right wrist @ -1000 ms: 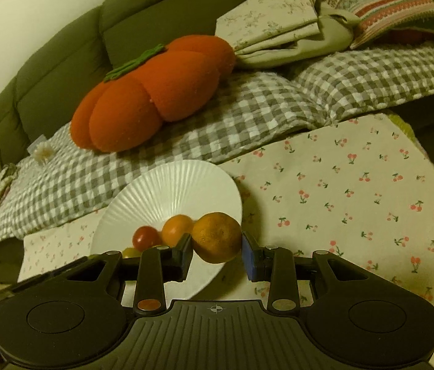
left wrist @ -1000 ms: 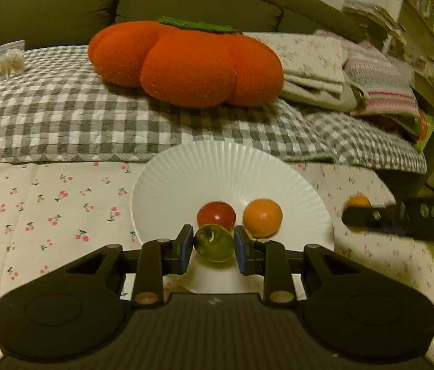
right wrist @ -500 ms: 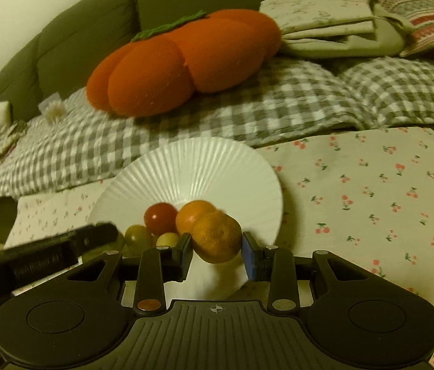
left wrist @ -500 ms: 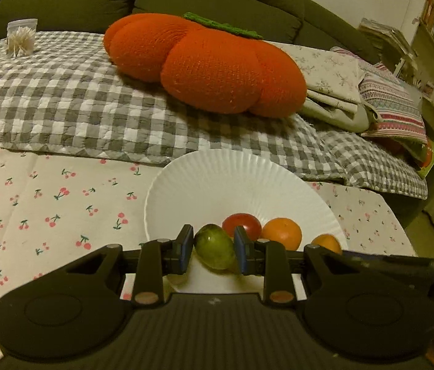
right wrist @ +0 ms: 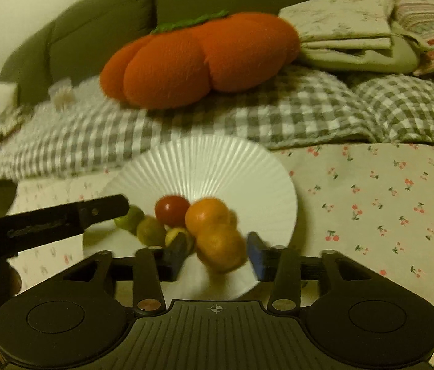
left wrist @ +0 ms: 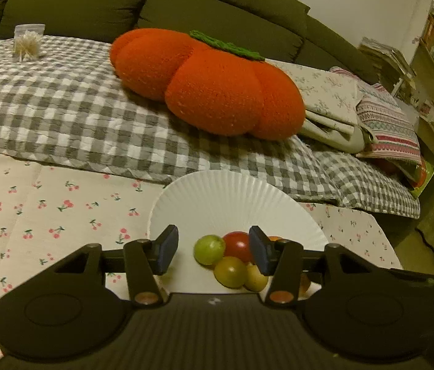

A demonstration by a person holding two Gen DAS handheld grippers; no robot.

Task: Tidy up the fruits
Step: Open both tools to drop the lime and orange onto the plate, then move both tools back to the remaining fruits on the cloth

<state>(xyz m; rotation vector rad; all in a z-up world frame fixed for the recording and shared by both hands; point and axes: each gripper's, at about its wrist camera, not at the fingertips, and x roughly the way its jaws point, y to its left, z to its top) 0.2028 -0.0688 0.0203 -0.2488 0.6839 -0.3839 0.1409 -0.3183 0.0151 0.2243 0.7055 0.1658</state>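
The left gripper hung over the near edge of the white ribbed plate, its jaws opening and clear of everything. A green fruit lay on the plate between the pads, touching neither, beside a red tomato and 2 yellowish fruits.

The right gripper also had its jaws opening. A blurred orange mandarin sat in the gap over the plate's near rim, apart from both pads, touching a second mandarin behind it. The plate rested on a cherry-print cloth.
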